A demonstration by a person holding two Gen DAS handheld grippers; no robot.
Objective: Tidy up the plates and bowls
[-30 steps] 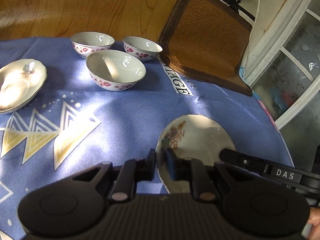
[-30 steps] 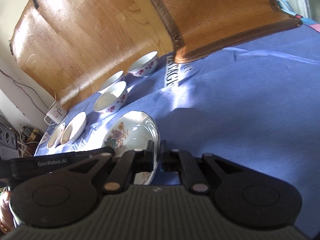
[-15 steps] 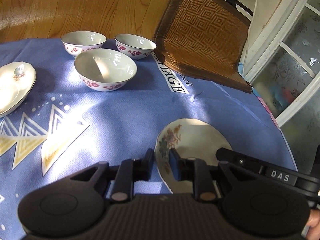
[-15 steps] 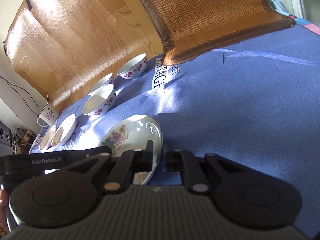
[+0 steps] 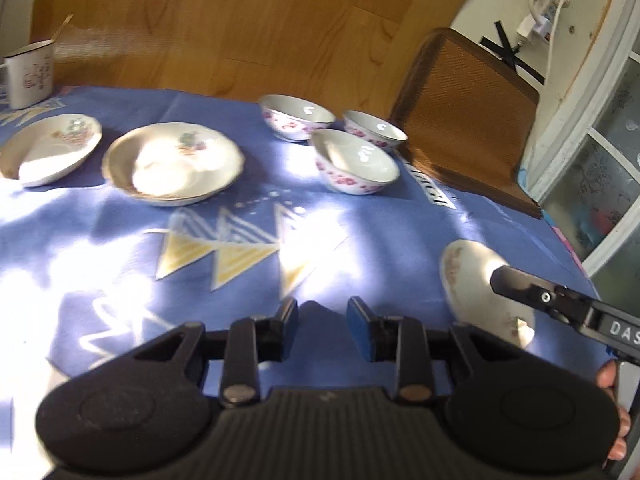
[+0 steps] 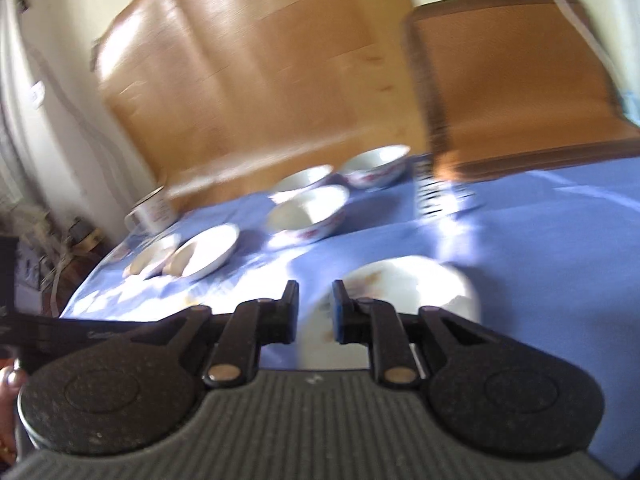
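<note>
1. Blue patterned cloth (image 5: 120, 240) covers the table, sunlit in patches, with a wooden panel (image 5: 224, 20) behind it.
2. Near the right edge lies a floral plate (image 5: 472, 276), flat on the cloth.
3. Left gripper (image 5: 322, 312) has just been opening; its jaws stand apart over bare cloth, left of that plate.
4. Right gripper (image 6: 314, 300) has just been opening too; the plate's rim shows between its parted jaws, though blur hides any contact.
5. Far off sit three bowls (image 5: 354, 164) and two more plates (image 5: 172, 164), with a mug (image 5: 30, 74) far left.
</note>
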